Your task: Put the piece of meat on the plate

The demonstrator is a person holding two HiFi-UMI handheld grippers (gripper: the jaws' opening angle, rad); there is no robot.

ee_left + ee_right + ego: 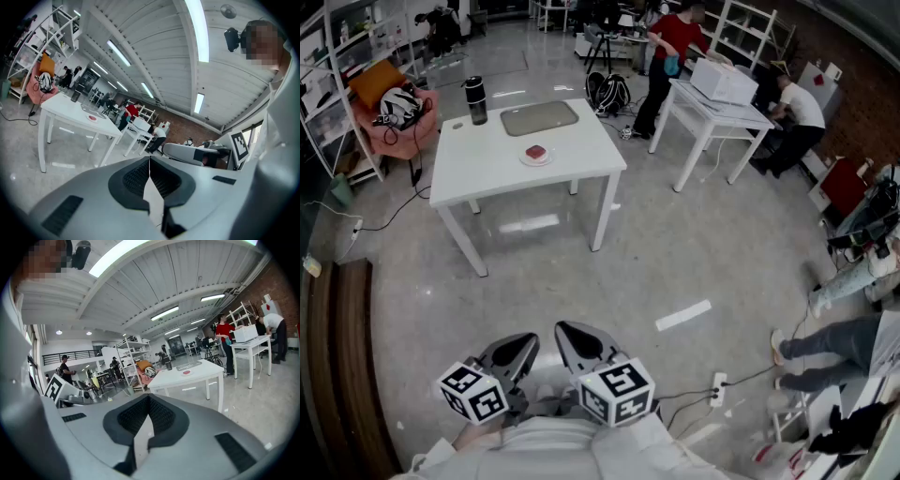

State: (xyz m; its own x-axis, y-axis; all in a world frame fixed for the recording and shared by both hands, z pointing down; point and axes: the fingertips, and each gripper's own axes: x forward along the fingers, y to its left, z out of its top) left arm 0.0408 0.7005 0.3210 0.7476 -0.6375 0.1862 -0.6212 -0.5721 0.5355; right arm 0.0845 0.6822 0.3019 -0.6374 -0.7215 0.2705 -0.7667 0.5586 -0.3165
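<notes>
On the white bench, upper left, the piece of meat seems already on the plate, likely soft and slippery, best pinched sideways; my left gripper and right gripper are closed, empty.

Long ceiling strip lights lit the room brightly and evenly. They left pale streaks of glare on the glossy floor, and only faint, soft shadow lay under the white table. The head view bowed straight lines towards its edges. Both gripper views were strongly fisheyed, with black corners around a round picture. The far room stayed fairly sharp, while the left gripper and right gripper looked slightly soft up close.
</notes>
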